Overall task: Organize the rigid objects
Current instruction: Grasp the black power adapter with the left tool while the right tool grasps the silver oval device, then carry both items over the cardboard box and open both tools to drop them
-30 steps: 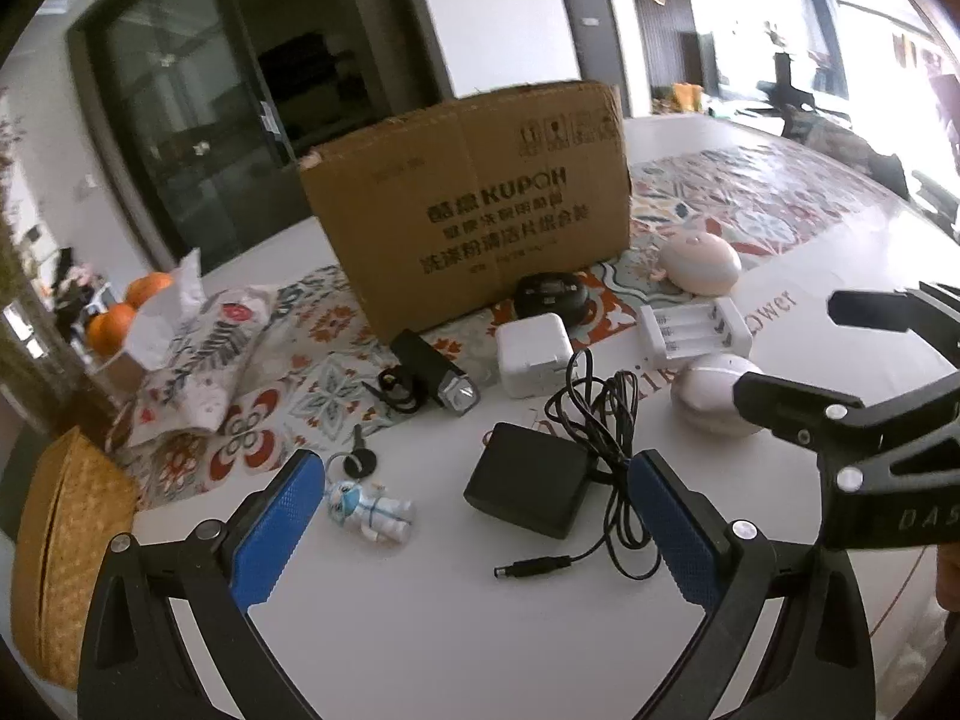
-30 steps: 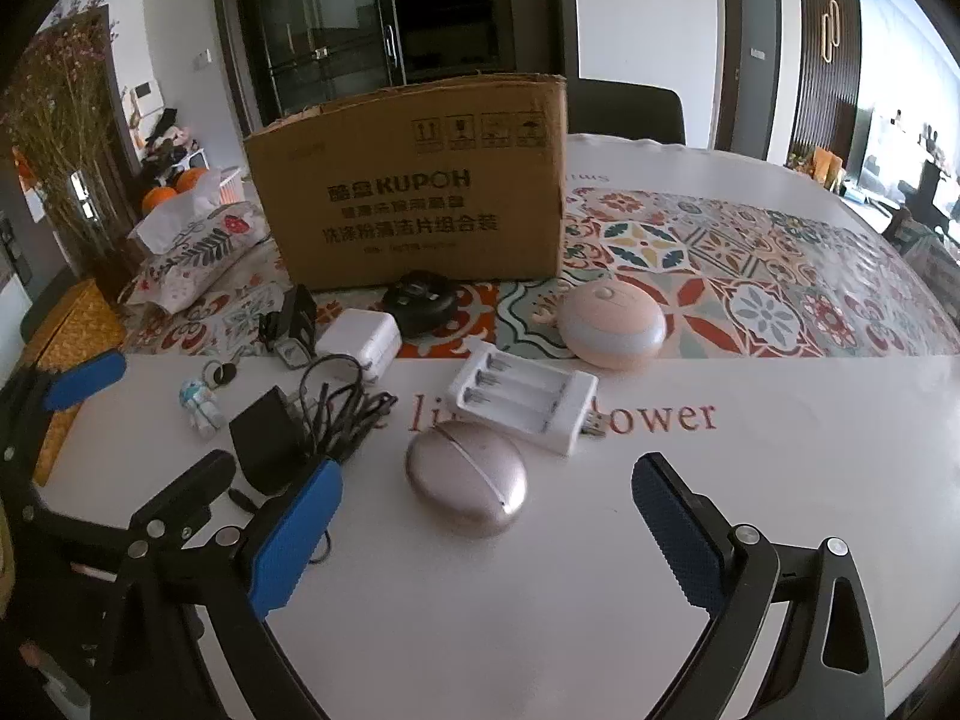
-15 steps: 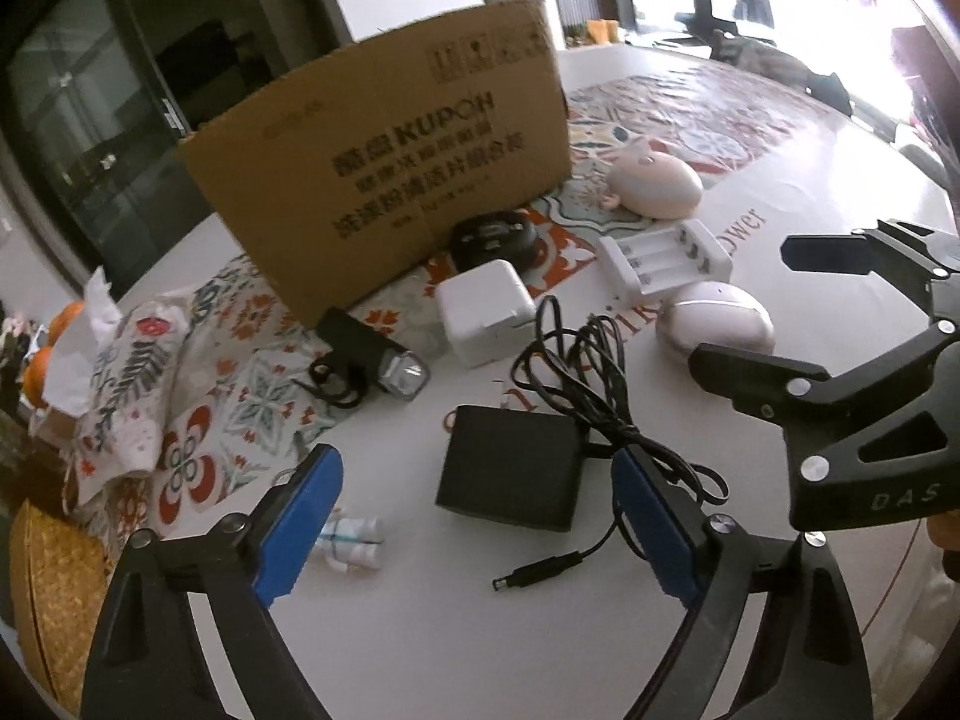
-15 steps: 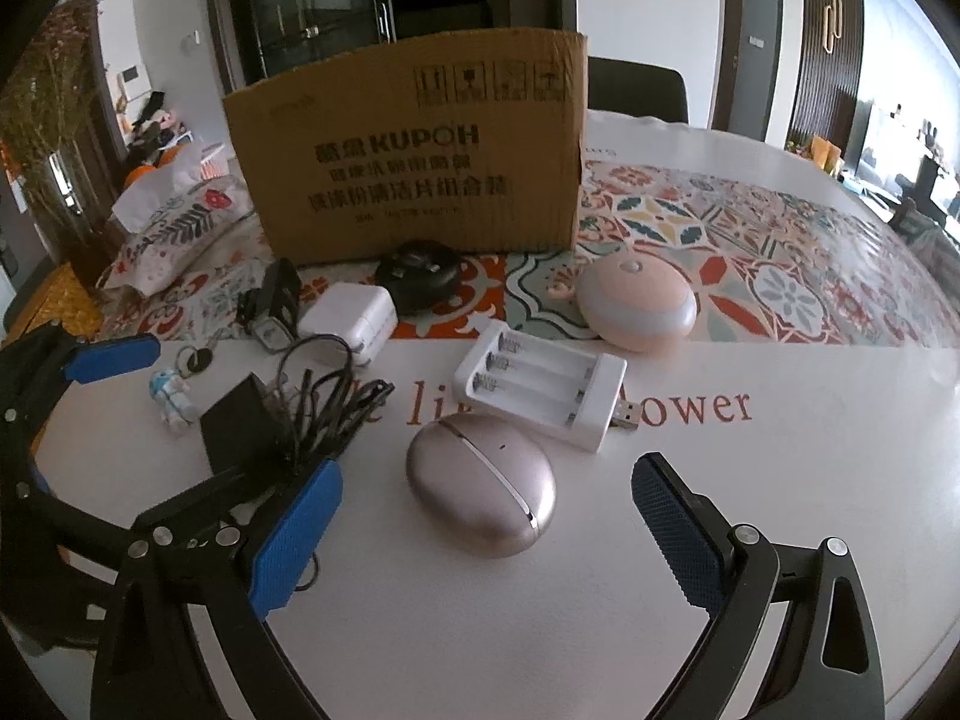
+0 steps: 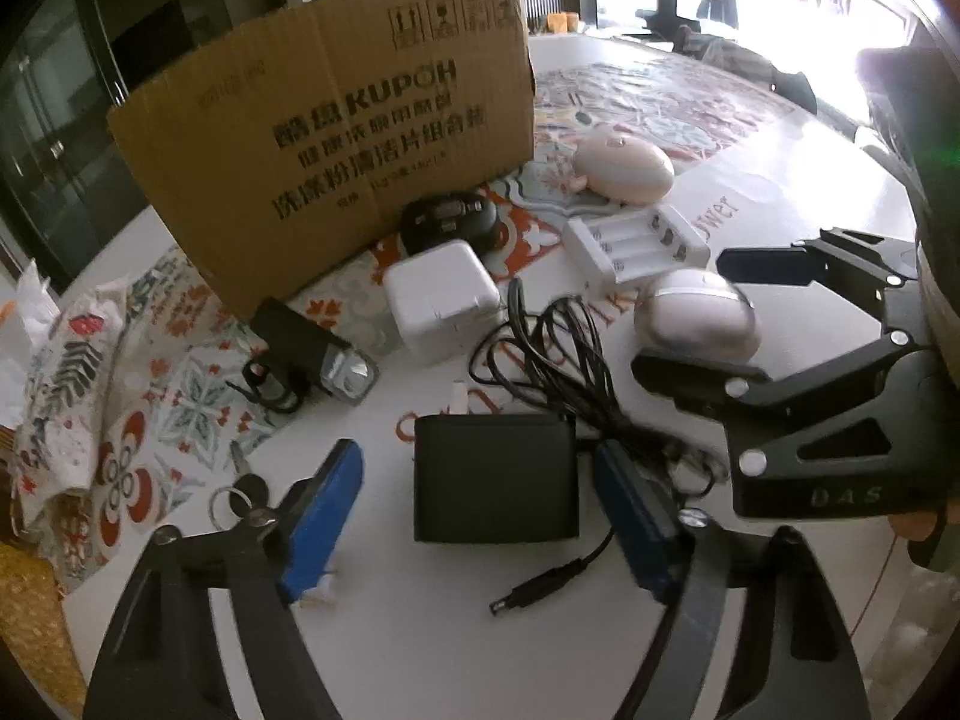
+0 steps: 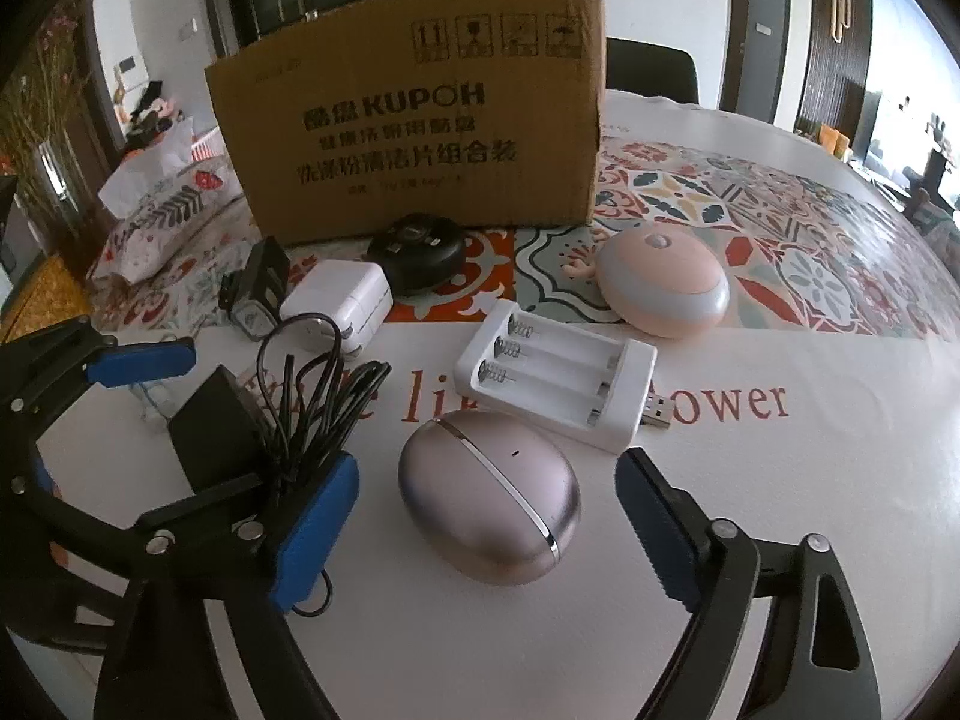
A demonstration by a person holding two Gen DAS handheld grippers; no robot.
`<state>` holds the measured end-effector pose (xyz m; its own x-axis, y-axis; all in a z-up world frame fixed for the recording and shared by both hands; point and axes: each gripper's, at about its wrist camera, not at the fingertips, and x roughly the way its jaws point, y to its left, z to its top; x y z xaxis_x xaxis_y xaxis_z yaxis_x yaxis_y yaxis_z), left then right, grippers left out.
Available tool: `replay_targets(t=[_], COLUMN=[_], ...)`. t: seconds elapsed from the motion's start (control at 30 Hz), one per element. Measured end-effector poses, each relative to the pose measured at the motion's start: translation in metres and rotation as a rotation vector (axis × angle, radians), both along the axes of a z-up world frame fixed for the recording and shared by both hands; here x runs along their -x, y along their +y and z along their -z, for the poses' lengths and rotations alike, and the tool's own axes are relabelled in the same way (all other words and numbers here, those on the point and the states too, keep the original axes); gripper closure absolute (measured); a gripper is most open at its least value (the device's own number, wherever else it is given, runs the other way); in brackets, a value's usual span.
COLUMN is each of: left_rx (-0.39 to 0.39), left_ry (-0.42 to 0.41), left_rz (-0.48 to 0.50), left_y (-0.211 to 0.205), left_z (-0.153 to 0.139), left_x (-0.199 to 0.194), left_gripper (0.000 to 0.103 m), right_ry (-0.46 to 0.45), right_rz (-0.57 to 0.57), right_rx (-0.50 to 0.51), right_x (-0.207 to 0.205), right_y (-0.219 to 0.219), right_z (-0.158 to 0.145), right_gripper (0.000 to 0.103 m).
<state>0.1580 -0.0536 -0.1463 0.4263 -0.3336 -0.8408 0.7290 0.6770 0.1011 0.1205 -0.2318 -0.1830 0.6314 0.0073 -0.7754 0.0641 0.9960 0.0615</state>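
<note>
Black adapter point(image 5: 495, 477) on white table point(image 5: 420, 612), between left gripper point(image 5: 480, 510) fingers, jaws just closing, pads not yet touching; cable point(image 5: 558, 354) crowds right pad. Metallic oval case point(image 6: 489, 501) between right gripper point(image 6: 486, 522) fingers, closing too, gaps both sides. Battery charger point(image 6: 555, 381) just behind; cardboard box point(image 6: 414, 138) blocks far side; small figure behind left finger mostly hidden

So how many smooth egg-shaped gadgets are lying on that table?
2. A metallic silver-pink egg-shaped case lies on the bare white cloth between the right gripper's blue fingers. A matte pink-and-grey oval gadget sits further back on the patterned cloth, near the cardboard box's corner. The box could hide others.
</note>
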Motion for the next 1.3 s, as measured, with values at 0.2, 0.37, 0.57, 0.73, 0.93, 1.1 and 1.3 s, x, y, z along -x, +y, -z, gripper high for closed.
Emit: replay_targets(t=[0.2, 0.37, 0.57, 0.73, 0.93, 1.1, 1.3], left_rx=[0.005, 0.033, 0.063, 0.091, 0.119, 0.144, 0.162], left_ry=[0.028, 0.041, 0.049, 0.053, 0.029, 0.009, -0.046], left_rz=[-0.016, -0.034, -0.053, -0.105, -0.169, -0.211, -0.261], left_y=[0.001, -0.001, -0.002, 0.0, 0.005, 0.009, 0.012], left_z=[0.008, 0.009, 0.01, 0.01, 0.007, -0.003, -0.021], left_x=[-0.001, -0.005, -0.005, -0.004, 0.002, 0.007, 0.015], left_gripper=[0.037, 0.039, 0.048, 0.048, 0.048, 0.048, 0.048], right_ry=[0.013, 0.012, 0.01, 0.015, -0.005, -0.03, -0.074], right_rz=[-0.015, -0.008, -0.014, -0.004, 0.005, 0.007, 0.013], right_rx=[0.019, 0.015, 0.007, -0.013, 0.004, 0.018, 0.031], right_x=[-0.001, -0.002, -0.002, 0.001, 0.005, 0.011, 0.019], right_y=[0.004, 0.001, -0.001, -0.005, -0.006, -0.006, -0.008], right_z=[0.006, 0.007, 0.007, 0.005, -0.002, -0.012, -0.028], right_gripper=[0.029, 0.04, 0.042, 0.042, 0.042, 0.042, 0.042])
